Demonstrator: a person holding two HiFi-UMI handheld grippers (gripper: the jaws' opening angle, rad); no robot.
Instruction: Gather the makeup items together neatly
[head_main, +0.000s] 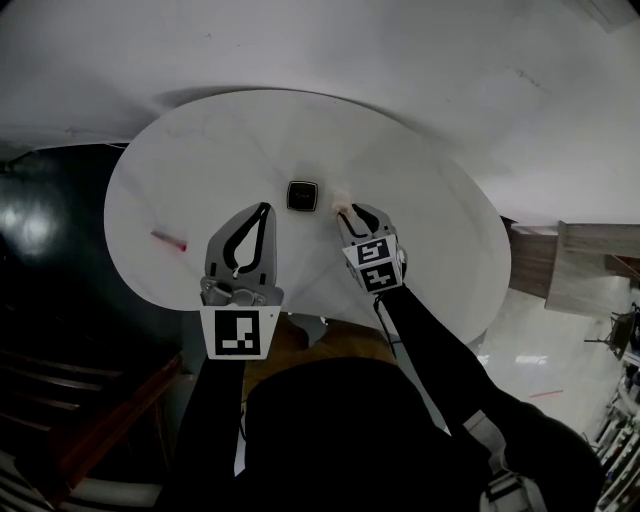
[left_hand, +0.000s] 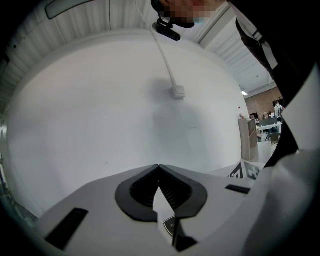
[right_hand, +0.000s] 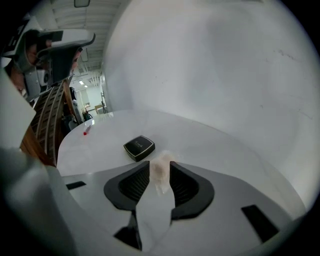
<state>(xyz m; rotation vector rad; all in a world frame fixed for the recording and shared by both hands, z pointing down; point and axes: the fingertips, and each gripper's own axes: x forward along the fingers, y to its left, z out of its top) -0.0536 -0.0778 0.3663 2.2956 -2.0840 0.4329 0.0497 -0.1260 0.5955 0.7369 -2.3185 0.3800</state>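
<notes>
On the round white table (head_main: 430, 215) a black square compact (head_main: 302, 195) (right_hand: 139, 147) lies near the middle. Just right of it sits a pale pink soft makeup item in clear wrap (head_main: 341, 200) (right_hand: 161, 171), down on the tabletop between the parted jaws of my right gripper (head_main: 350, 211) (right_hand: 160, 169); the pads do not look pressed on it. My left gripper (head_main: 265, 208) (left_hand: 159, 167) hovers left of the compact, shut with nothing in it. A small red stick (head_main: 168, 240) (right_hand: 86, 131) lies alone near the table's left edge.
A white wall rises right behind the table, with a cable and a small box (left_hand: 178, 92) on it. Dark floor and brown wooden furniture (head_main: 100, 420) lie beyond the table's left edge. The person's dark sleeves fill the lower head view.
</notes>
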